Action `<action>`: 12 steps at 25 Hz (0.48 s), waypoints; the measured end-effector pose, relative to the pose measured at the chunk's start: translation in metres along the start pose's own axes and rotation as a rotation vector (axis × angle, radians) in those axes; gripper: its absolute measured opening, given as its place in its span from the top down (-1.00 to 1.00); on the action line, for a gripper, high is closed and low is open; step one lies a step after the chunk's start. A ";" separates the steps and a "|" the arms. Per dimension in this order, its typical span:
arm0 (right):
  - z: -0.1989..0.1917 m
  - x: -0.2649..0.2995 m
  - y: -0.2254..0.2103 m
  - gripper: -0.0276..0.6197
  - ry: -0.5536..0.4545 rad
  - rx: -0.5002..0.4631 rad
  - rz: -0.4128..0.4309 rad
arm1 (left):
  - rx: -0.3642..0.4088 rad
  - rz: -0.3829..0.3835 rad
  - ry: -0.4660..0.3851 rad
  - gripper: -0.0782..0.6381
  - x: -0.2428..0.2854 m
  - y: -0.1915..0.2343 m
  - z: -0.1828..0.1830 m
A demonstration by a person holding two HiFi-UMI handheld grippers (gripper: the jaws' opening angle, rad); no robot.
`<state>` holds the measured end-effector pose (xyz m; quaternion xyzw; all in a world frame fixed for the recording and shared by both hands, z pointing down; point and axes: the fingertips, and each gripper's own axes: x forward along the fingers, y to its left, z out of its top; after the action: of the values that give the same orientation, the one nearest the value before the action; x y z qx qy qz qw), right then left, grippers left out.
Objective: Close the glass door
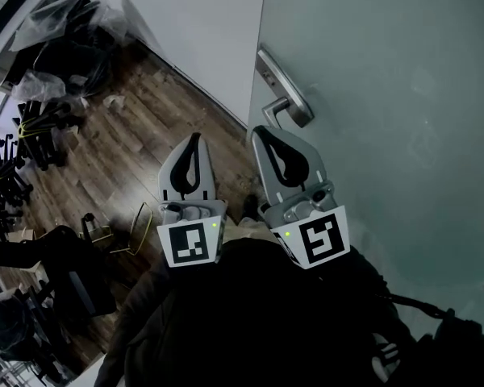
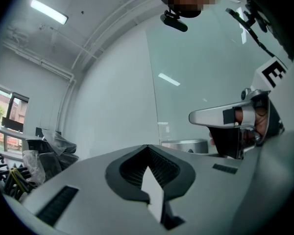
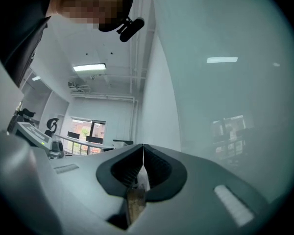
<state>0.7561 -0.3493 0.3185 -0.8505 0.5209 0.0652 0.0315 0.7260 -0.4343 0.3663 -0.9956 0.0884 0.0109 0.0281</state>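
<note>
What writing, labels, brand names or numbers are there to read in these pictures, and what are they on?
None: no readable word, brand or number shows in any view.
Left hand-held gripper and right hand-held gripper: each carries black-and-white square markers, coded patterns rather than letters.
Frosted glass door and its silver lever handle: no print visible.

Dark wood floor, white wall

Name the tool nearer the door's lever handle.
The grey right tool, its tip right by the silver lever handle; the grey left tool sits farther off, over the wooden floor.
</note>
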 end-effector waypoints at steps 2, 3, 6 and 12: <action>-0.001 0.012 -0.017 0.85 0.013 -0.049 -0.038 | -0.004 -0.022 -0.003 0.79 0.020 0.003 -0.001; -0.003 0.016 -0.025 0.80 0.028 -0.074 -0.056 | -0.007 -0.036 -0.001 0.79 0.030 0.003 -0.003; -0.008 0.025 -0.033 0.79 0.061 -0.091 -0.073 | -0.033 -0.091 0.011 0.79 0.060 -0.002 -0.009; -0.026 0.005 -0.051 0.79 0.134 -0.148 -0.095 | -0.024 -0.193 0.012 0.79 0.093 -0.035 -0.015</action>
<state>0.8063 -0.3337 0.3431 -0.8766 0.4749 0.0449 -0.0635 0.8234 -0.4172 0.3803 -0.9998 -0.0080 0.0031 0.0166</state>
